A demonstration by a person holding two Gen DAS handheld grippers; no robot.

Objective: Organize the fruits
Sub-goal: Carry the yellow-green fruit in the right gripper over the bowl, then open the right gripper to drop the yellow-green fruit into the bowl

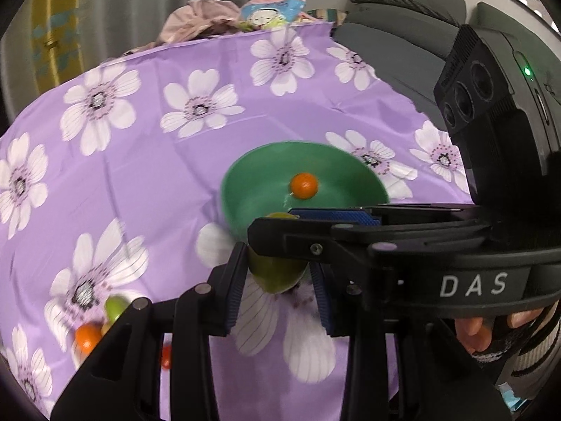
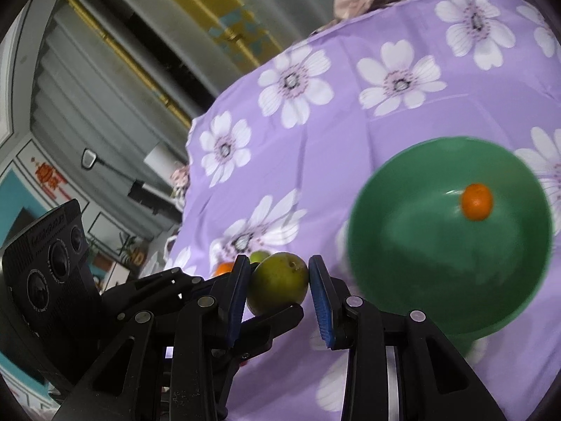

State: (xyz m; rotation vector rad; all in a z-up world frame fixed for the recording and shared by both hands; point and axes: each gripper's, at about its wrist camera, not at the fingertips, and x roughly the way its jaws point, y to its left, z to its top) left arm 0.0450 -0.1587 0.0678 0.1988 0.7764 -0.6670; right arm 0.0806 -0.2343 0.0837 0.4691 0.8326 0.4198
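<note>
A green round fruit (image 2: 278,282) hangs above the purple flowered cloth with both grippers on it. My right gripper (image 2: 277,263) has its blue pads pressed on the fruit's two sides. It comes in from the right in the left wrist view, as my right gripper (image 1: 277,224) crossing over the fruit's top. My left gripper (image 1: 277,268) stands crosswise to it, shut on the same green fruit (image 1: 277,275). A green bowl (image 2: 438,280) sits just beyond on the cloth, and a small orange fruit (image 2: 477,201) lies inside it.
More fruits lie on the cloth (image 1: 157,182) at the lower left: a green one (image 1: 115,307), an orange one (image 1: 87,338) and a red one (image 1: 166,356). Crumpled clothes (image 1: 200,17) are piled at the far edge. A grey sofa (image 1: 403,10) stands behind on the right.
</note>
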